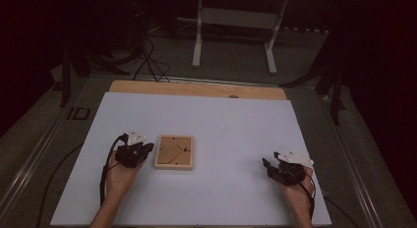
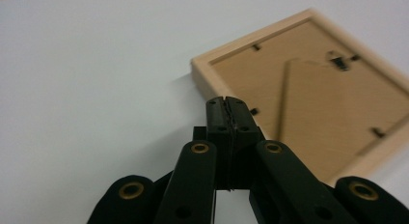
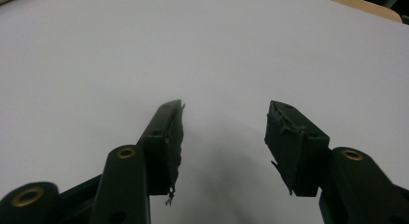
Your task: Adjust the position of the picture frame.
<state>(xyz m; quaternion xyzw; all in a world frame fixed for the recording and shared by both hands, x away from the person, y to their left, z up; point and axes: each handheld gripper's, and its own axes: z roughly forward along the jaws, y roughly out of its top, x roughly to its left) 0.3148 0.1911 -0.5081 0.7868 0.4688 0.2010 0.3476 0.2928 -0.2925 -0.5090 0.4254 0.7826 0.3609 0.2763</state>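
- Your left claw [image 1: 146, 148] has its jaws pressed together with nothing between them; in the left gripper view the closed tips [image 2: 225, 108] sit just in front of the near corner of the picture frame [image 2: 308, 93].
- The picture frame [image 1: 174, 152] lies face down on the white bench [image 1: 221, 125], backing board up, just to the right of your left claw. Whether the tips touch its edge cannot be told.
- In the left gripper view the frame's far and right edges are blurred and cut off by the picture's border, and the claw's own links hide its near edge.
- Inside the wooden rim you see the brown backing board with a folded stand, small dark retaining tabs and a hanger clip [image 2: 339, 61]; what is under the board is hidden.
- Your right claw [image 1: 268, 163] rests well apart from the frame, toward the bench's right edge, with its jaws spread and nothing held. In the right gripper view its worn black pads [image 3: 174, 137] stand over bare white surface.
- Both your forearms are cut off at the bottom of the high view, and the room beyond the bench is too dark to make out well.
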